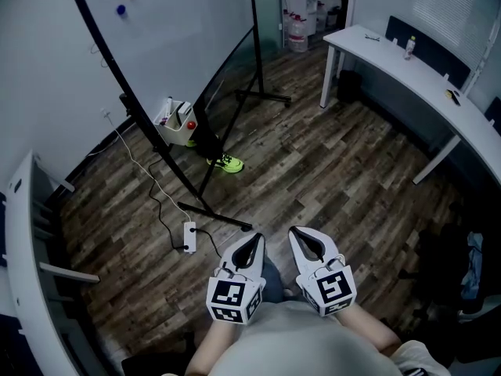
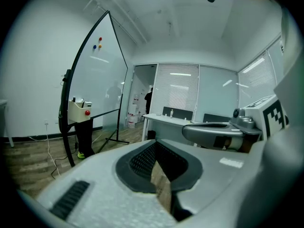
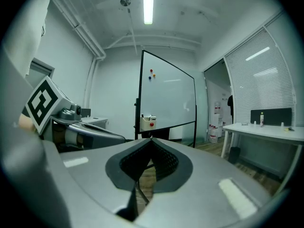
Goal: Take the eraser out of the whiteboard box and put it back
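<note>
Eraser: cannot be picked out in any view. Small items stick up from the whiteboard box (image 1: pixel 177 122); one of them is probably the eraser, but none can be named for sure.
Box place: hangs low on the whiteboard (image 1: pixel 168 22), with a red magnet (image 1: pixel 190 124) on its front face.
Bearing: in the head view the box lies at about 11 o'clock from both grippers, well apart from them across the floor.
Long axis: the box runs along the board's lower rail. The eraser's own axis cannot be read.
Nearer hand: the left gripper (image 1: pixel 255 240), by a little. The right gripper (image 1: pixel 297 233) sits just beside it at its 3 o'clock.
Left jaws: tips pressed together, nothing between them.
Right jaws: tips pressed together, likewise empty.
Aim: in the right gripper view the box sits at 12 o'clock, just over the tips. In the left gripper view it is off at 10 o'clock.
Hidden: the inside of the box. Someone's legs and a green shoe (image 1: pixel 228 163) show behind the board.
In the way: a power strip (image 1: pixel 189 236) and its cable lie on the floor between the grippers and the board.
</note>
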{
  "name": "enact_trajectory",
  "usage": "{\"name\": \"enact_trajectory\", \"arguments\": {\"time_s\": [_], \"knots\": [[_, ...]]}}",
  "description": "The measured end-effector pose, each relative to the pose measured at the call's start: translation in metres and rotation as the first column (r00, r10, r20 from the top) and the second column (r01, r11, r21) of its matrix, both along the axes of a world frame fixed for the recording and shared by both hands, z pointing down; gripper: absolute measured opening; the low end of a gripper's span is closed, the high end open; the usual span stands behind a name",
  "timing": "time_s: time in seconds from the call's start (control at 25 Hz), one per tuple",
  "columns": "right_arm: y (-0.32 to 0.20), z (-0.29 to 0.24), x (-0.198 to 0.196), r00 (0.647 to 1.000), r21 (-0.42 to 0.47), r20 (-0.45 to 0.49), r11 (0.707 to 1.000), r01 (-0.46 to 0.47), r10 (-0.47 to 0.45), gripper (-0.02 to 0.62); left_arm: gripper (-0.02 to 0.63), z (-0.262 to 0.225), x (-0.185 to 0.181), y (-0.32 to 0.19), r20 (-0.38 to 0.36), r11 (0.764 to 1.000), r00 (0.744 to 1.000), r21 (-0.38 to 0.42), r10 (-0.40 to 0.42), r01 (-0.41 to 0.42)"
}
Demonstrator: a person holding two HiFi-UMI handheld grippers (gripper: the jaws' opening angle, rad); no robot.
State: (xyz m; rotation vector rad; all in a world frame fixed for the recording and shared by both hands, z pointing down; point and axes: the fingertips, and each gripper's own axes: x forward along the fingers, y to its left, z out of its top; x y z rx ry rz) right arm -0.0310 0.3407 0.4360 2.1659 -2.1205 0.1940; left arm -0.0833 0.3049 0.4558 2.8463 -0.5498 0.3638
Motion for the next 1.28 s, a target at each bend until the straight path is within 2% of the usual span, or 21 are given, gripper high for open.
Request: {"name": "enact_trajectory", "arguments": {"time_s": [0.84,1.28], "knots": [[-0.123,-0.005,0.065,1.000,-0.023,-0.002,1.000,0.019,-0.019,0.006,0.002,-0.003,0.066,-0.124,-0.003,1.000,1.000,-0.015,-0.021,0.020],[-0.199,-0.016,0.091,0.999,-0.017,-0.018,1.000,0.026,-0.027,0.006,0.002,-0.012,0.091,-0.194,0.001,1.000,1.000,-0.006,-0.006,0.006]]}}
